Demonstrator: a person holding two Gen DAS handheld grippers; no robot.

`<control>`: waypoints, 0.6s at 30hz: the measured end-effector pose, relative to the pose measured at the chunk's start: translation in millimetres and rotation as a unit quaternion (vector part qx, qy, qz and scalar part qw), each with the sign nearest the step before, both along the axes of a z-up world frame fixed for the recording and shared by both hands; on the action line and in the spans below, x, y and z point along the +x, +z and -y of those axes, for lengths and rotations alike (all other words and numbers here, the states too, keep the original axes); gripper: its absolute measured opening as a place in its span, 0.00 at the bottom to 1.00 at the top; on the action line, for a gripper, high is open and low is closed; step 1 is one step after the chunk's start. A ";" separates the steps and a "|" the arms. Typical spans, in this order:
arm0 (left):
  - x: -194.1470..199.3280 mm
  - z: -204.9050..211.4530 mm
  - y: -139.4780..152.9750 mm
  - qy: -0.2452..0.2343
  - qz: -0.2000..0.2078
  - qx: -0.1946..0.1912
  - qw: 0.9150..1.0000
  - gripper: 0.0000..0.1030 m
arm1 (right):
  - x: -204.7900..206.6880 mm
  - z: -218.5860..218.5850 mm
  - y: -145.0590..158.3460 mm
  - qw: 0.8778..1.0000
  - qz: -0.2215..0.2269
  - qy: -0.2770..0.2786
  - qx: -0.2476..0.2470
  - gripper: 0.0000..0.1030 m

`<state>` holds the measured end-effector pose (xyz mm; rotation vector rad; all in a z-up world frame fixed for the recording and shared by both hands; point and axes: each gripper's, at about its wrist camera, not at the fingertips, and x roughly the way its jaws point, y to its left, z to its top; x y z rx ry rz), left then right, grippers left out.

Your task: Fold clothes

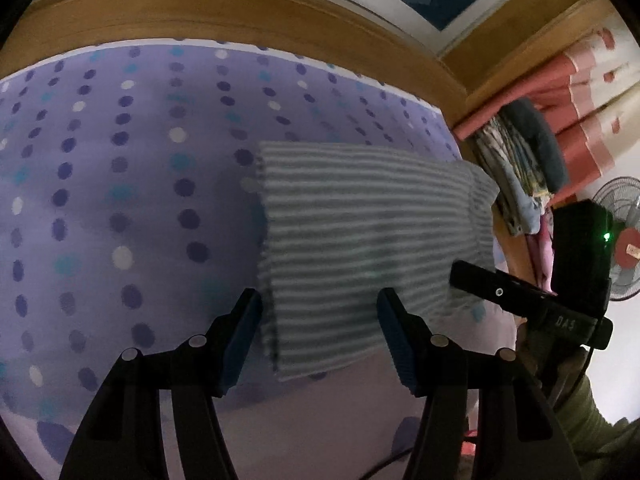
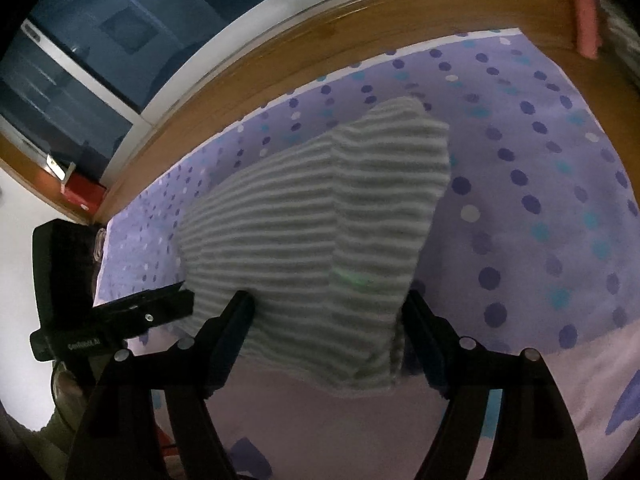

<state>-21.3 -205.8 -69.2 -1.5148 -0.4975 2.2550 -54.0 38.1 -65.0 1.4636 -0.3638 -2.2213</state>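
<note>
1. Garment count: one striped grey-and-white garment, folded into a rough rectangle, lying flat on the bed sheet. Sheet is lilac with rows of dots in dark purple, teal and white.
2. Grippers: two. Left gripper has its two fingers spread apart, nothing clamped between them; the garment's near left corner lies on the sheet beyond the gap. Blue pads face inward on both fingers.
3. Right gripper also stands with both fingers apart and no cloth pinched; the garment's near edge lies in the gap, its right corner close to the right finger. Whether that finger touches the cloth cannot be told.
4. In the left wrist view the right gripper shows at the right edge as a black body with one green light. In the right wrist view the left gripper's black body sits at the left, just beside the garment's near left corner.
5. One wooden bed frame runs along the far side of the sheet.
6. Far right of the bed: one standing fan, hanging clothes, one pink-and-cream curtain.
7. One dark window beyond the frame, seen from the right wrist.
8. One green sleeve at the near right.
</note>
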 end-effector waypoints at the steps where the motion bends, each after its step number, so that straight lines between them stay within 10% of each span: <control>1: -2.7 -3.1 -0.5 0.000 -0.001 -0.002 1.000 0.59 | -1.9 0.6 -2.4 1.000 0.001 0.001 0.000 0.74; 18: -6.0 -0.7 -7.6 0.020 0.020 -0.001 1.000 0.66 | -7.0 0.6 -8.1 0.999 -0.009 0.028 -0.024 0.76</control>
